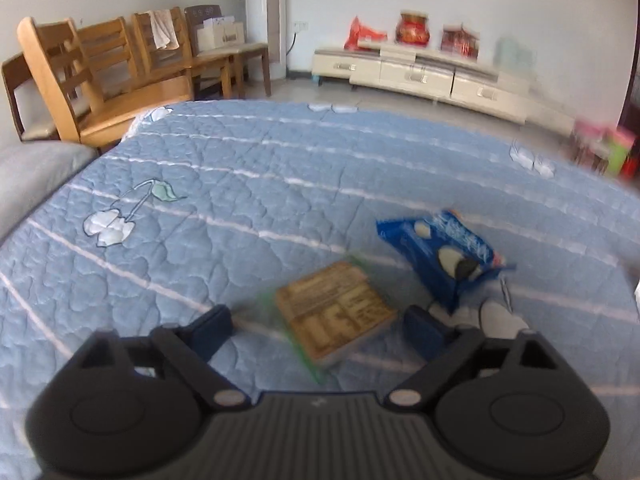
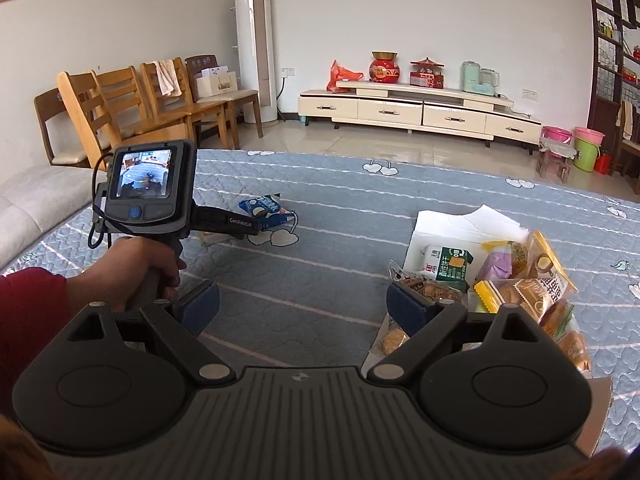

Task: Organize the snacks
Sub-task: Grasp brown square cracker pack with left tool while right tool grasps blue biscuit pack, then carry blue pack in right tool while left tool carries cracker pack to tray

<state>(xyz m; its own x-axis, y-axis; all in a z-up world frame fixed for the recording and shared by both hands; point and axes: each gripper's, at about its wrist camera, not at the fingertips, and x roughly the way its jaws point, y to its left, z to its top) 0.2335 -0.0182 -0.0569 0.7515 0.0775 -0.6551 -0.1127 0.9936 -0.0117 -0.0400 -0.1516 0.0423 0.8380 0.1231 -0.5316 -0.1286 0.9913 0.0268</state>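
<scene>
A: Tan flat cracker pack (image 1: pixel 334 312) on the quilted blue bed (image 1: pixel 240 200), dead centre between the left gripper (image 1: pixel 318 326) pads, diagonal, untouched. Jaws part-open, empty.

B: Right gripper (image 2: pixel 303 300)?

A: Wide, empty, beside the white box (image 2: pixel 444 226) of crinkly snacks. Left's nearer. Glossy blue pack (image 1: pixel 442 252) just beyond.

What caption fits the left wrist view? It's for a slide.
Left gripper, jaws apart, straddles a tan snack packet on the blue quilt, beside a blue cookie packet.
</scene>
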